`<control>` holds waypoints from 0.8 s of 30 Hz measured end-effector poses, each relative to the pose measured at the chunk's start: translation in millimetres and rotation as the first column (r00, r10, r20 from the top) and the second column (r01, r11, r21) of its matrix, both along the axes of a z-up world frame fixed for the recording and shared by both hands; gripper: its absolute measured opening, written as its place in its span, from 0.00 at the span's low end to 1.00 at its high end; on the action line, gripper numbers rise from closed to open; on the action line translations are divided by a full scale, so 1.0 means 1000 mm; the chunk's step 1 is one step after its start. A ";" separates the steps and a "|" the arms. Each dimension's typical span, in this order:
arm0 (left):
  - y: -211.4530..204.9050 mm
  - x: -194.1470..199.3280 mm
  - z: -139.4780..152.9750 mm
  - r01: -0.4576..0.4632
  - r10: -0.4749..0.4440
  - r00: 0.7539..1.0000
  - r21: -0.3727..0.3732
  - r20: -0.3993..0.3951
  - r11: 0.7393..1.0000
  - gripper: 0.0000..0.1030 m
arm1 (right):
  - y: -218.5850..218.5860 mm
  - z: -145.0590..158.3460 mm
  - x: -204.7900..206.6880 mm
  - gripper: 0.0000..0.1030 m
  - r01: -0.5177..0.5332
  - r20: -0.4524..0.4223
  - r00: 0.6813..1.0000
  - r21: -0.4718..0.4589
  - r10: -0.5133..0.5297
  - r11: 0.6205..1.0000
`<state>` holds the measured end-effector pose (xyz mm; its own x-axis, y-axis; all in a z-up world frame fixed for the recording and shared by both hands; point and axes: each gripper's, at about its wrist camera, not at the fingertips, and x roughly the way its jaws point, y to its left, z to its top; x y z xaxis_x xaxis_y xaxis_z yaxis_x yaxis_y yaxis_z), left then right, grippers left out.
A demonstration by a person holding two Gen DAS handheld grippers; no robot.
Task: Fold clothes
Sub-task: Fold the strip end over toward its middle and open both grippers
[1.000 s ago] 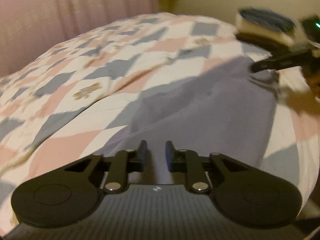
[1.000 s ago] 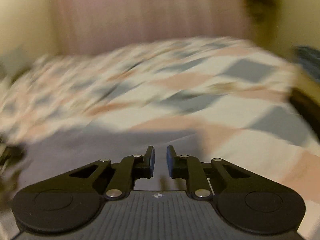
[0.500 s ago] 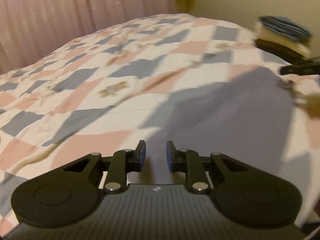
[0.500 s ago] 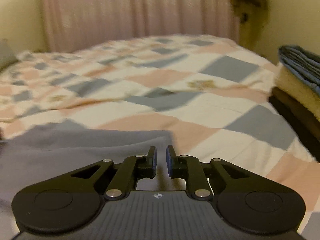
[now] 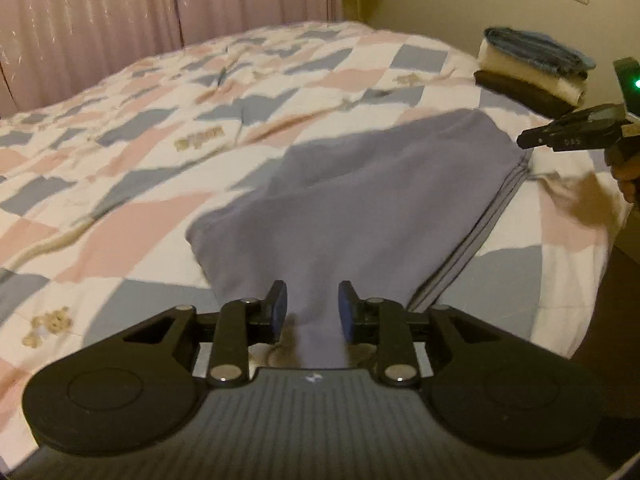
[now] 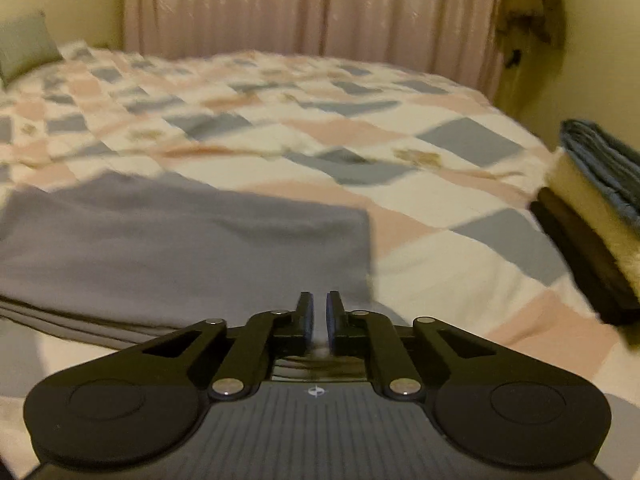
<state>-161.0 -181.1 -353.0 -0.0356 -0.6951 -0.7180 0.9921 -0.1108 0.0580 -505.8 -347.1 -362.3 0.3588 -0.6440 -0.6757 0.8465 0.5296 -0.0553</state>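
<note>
Left gripper [image 5: 311,311]: jaws opening, a narrow tongue of the grey garment [image 5: 360,200] lying between the pads, which are standing clear of the cloth, so not pinching. Right gripper [image 6: 317,316]: jaws closing, nearly together; nothing visibly caught between them, the garment's near edge lying just ahead.

The garment is lying folded flat on the patchwork quilt [image 5: 168,152] near the bed's front edge, layered hems stacking along its near side in the right wrist view, far corner squared off.

Likely step: letting go after a fold and lining up the next one. To do it well: open the left jaws fully before backing off so the tongue is not dragging; re-grip both near corners through all layers, lift together, carry level, and be matching edge to edge before setting down.

Further off, the stack of folded clothes [image 5: 532,68] is sitting at the bed's far right edge, well apart. Pink curtains [image 6: 304,8] are hanging behind.
</note>
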 end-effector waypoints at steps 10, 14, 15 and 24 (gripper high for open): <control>0.020 -0.002 0.004 -0.155 0.156 0.988 0.028 -0.021 0.987 0.28 | 0.017 -0.002 -0.032 0.22 0.186 0.102 0.976 0.063 -0.192 0.981; 0.031 -0.023 0.013 -0.202 0.202 0.979 0.038 0.024 0.979 0.37 | 0.049 0.009 -0.028 0.36 0.177 0.176 0.965 0.109 -0.194 0.978; 0.035 -0.030 0.016 -0.210 0.209 0.977 0.033 0.038 0.977 0.41 | 0.057 0.010 -0.026 0.39 0.172 0.186 0.964 0.118 -0.192 0.978; 0.086 -0.072 0.042 -0.205 0.205 0.978 -0.029 0.031 0.978 0.51 | 0.117 0.035 -0.018 0.49 0.122 0.219 0.966 0.081 -0.137 0.989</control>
